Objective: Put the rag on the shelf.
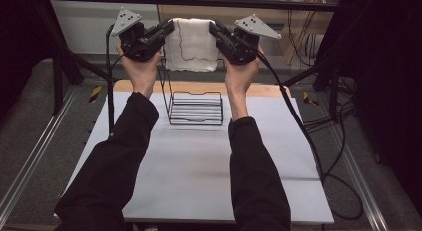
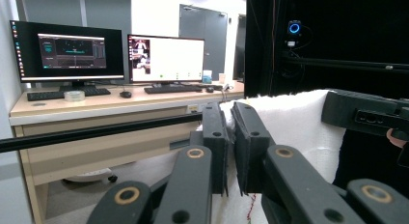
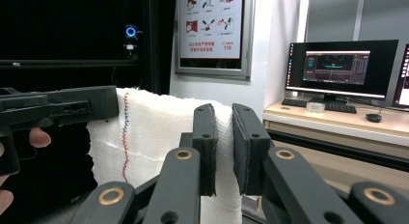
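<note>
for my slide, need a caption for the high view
Left gripper and right gripper hold a white cloth stretched above a wire rack.

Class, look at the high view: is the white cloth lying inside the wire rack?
No, the white cloth hangs between the two grippers, above the wire rack.

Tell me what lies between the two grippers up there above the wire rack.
A white towel hangs stretched between them in the high view, the left gripper shut on one top corner and the right gripper on the other. The wire rack stands on the table below.
</note>
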`<state>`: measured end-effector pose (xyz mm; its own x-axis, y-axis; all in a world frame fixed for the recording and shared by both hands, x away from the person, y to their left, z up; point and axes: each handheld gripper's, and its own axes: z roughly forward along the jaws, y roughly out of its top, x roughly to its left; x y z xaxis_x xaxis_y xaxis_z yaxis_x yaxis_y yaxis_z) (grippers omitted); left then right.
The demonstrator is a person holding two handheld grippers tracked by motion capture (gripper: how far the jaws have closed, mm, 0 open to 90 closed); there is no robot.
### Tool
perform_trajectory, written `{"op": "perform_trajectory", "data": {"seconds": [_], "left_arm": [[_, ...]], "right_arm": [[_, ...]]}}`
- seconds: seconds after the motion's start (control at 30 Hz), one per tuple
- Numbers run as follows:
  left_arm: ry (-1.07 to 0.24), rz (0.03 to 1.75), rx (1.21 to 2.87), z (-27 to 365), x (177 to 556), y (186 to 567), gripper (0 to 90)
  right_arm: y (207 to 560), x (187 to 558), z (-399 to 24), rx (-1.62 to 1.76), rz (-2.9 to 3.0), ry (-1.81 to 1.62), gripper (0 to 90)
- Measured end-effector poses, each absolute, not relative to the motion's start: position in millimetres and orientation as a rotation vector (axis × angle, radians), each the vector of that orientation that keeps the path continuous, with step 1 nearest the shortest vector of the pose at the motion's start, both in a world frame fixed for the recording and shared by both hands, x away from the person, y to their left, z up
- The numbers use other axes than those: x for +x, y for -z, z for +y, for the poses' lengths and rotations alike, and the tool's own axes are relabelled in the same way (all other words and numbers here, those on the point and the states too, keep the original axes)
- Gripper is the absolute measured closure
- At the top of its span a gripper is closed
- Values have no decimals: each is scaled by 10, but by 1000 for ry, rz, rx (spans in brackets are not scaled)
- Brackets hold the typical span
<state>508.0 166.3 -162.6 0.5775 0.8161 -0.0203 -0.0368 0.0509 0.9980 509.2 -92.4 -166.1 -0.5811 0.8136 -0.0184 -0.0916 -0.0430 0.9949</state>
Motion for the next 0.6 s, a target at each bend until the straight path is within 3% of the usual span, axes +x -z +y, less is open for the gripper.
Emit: {"op": "perform_trajectory", "data": {"seconds": [0.6], "left_arm": [[-744,769,1413,1663,5294,1726,841]], "right_arm": [[1750,5329,-898,841,1584,-1695,810]]}}
